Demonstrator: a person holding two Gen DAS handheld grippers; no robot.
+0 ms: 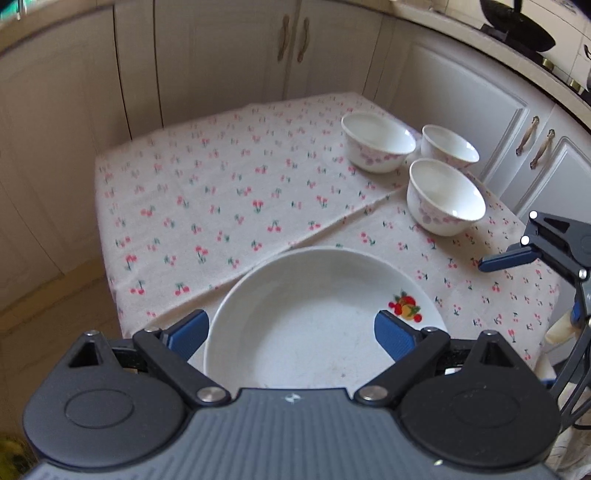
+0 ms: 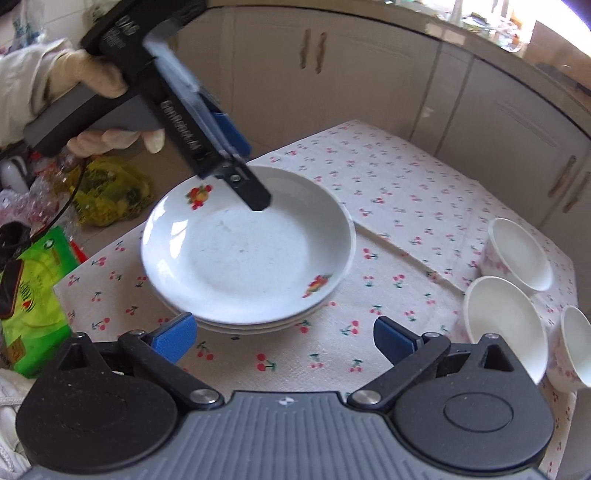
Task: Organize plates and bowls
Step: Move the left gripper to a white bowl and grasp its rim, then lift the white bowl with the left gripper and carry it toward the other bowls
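Note:
A stack of white plates [image 2: 247,251] with fruit prints sits on the cherry-print tablecloth [image 2: 406,184]. In the left wrist view the top plate [image 1: 306,325] lies below and between the blue pads of my left gripper [image 1: 291,334], which is open and hovers over it without touching. A gloved hand [image 2: 88,77] holds that gripper. My right gripper [image 2: 284,338] is open over bare cloth, just in front of the stack, with nothing between its fingers. Three white bowls with pink flowers stand upright and apart on the right: [image 1: 378,146], [image 1: 448,147], [image 1: 445,195].
Cream cabinets [image 1: 221,55] run behind and to the right of the table. A green packet [image 2: 37,295] and a yellow bag [image 2: 110,192] lie off the table's left side. A black pan [image 1: 517,26] sits on the counter.

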